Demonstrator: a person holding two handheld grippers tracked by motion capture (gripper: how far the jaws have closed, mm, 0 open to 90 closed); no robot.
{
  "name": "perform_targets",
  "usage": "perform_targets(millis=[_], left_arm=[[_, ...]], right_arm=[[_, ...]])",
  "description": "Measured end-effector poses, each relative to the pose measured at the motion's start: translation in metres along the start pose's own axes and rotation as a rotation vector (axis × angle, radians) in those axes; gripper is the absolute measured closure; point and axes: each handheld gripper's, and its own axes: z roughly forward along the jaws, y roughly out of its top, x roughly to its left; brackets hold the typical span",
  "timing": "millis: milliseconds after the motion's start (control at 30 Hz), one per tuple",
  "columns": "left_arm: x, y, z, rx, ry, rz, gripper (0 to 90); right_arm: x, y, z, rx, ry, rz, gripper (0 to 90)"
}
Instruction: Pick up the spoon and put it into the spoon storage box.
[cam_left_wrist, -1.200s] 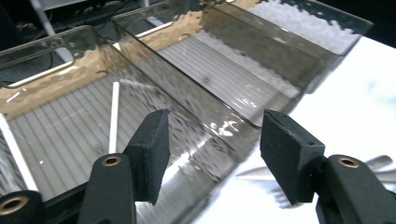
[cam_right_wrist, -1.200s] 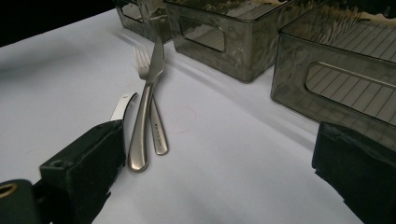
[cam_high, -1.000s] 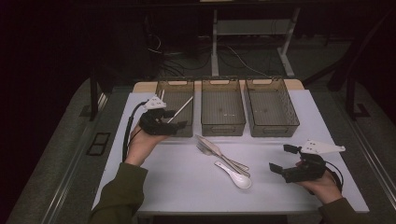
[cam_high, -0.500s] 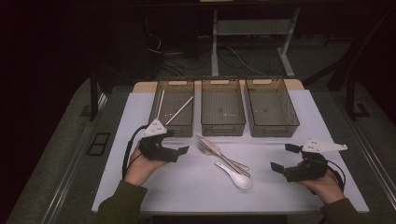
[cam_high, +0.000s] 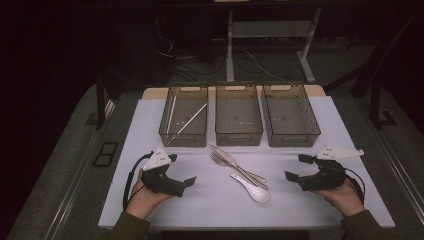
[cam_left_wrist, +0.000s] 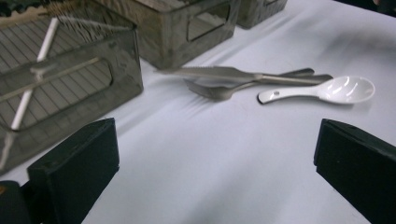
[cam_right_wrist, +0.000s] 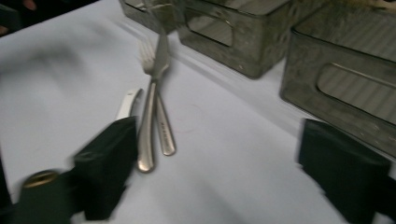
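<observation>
left gripper (cam_high: 186, 183) low over the white mat (cam_high: 210, 210), jaws just opened wide, nothing between them, aimed at the cutlery pile. knife (cam_high: 227, 156), fork (cam_high: 220, 161) and white spoon (cam_high: 252, 188) lie mid-mat, overlapping. right gripper (cam_high: 296, 168) jaws spread, just narrowed slightly, empty. two chopsticks (cam_high: 187, 122) already in left bin (cam_high: 183, 138): apparently sorting by type.

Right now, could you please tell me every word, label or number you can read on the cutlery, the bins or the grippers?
None can be read.
Knife handle: small stamped marks, too blurred to read.
Bins, spoon, fork: no lettering seen.
</observation>
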Motion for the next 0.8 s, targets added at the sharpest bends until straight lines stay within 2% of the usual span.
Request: perform_targets(millis=[167,433,600,667,800], left_arm=[[0.001,-0.007,-0.002,-0.011,0.006,-0.01,0.0],[0.001,-0.008,0.001,0.008,-0.001,-0.008,0.0],[0.0,-0.009,0.004,0.012,-0.009,-0.008,0.0],[0.0,-0.009,0.004,0.014,-0.011,-0.008,0.0],[-0.001,-0.009,0.006,0.016,-0.015,-0.011,0.0]], right_arm=[[0.004,0.005,0.005,0.018,0.021,0.003,22.9],[0.018,0.011,0.017,0.06,0.059,-0.011,35.4],[0.03,0.017,0.03,0.102,0.078,-0.017,41.4],[0.034,0.019,0.037,0.116,0.085,-0.034,42.8],[0.04,0.023,0.048,0.155,0.119,-0.047,47.2]])
